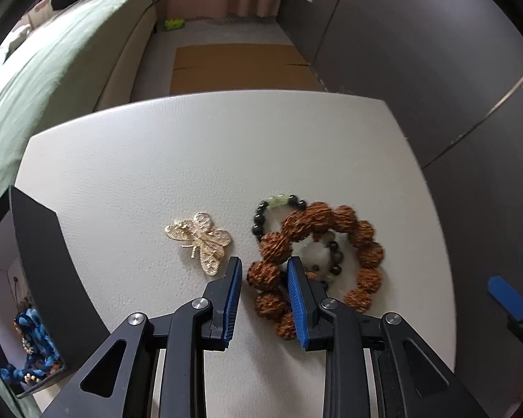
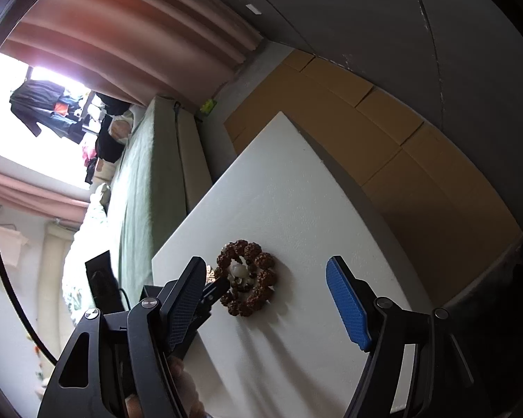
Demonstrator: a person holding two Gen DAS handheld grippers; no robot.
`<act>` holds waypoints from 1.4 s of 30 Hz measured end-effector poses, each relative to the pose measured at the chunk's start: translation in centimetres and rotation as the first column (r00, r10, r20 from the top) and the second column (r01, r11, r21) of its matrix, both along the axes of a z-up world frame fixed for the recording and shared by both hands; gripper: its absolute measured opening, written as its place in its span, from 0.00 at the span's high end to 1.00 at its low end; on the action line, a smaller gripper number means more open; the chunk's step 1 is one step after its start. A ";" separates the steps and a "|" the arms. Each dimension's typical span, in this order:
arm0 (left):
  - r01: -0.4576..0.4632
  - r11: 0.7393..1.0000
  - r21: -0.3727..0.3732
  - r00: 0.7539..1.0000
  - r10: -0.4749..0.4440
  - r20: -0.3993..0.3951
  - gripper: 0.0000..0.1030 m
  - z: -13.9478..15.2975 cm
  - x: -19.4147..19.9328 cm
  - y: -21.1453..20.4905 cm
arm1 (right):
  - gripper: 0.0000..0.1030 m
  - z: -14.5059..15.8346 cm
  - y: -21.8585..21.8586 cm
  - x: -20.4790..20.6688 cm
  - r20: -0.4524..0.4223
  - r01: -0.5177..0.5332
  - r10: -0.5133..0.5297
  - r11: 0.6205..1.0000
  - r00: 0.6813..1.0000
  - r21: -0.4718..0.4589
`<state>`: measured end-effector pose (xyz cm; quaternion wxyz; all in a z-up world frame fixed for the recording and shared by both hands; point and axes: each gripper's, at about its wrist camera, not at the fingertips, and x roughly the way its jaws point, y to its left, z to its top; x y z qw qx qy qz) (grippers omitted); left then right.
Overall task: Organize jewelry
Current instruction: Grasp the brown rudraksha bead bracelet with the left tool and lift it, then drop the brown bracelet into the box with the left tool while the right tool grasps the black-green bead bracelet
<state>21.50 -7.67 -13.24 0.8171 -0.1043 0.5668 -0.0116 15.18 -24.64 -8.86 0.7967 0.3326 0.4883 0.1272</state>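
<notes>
Left tongs (image 1: 264,273) are closed on one brown bead of the walnut bracelet (image 1: 317,261) lying on the white table (image 1: 191,146), presumably for boxing, while right tongs (image 2: 266,304) are kept wide and empty.

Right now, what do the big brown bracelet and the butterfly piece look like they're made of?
Big brown bracelet: deeply wrinkled, matte beads, probably carved nut shells or seeds. Butterfly piece: pale gold, thin and perforated with a sheen, likely filigree metal; plating can't be told.

No readable text, labels, brands or numbers on anything in either view
</notes>
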 end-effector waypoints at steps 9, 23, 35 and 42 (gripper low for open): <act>0.039 0.991 -0.129 0.991 -0.022 0.129 0.81 5.5 -2.0 0.9 | 0.30 -0.5 1.4 0.7 -0.016 -0.047 0.047 0.999 0.999 0.002; 0.009 0.991 -0.132 0.974 0.022 0.226 0.81 11.5 -3.9 5.1 | 0.47 -1.7 5.1 2.0 -0.027 -0.137 0.136 0.989 0.990 -0.047; -0.091 0.991 -0.103 0.968 0.112 0.226 0.80 13.1 -5.9 10.9 | 0.67 -2.9 11.2 4.3 -0.055 -0.254 0.249 0.929 0.967 -0.268; -0.143 0.987 -0.078 0.959 0.158 0.235 0.80 14.5 -8.5 14.3 | 0.79 -3.9 13.4 5.1 -0.078 -0.259 0.249 0.867 0.965 -0.426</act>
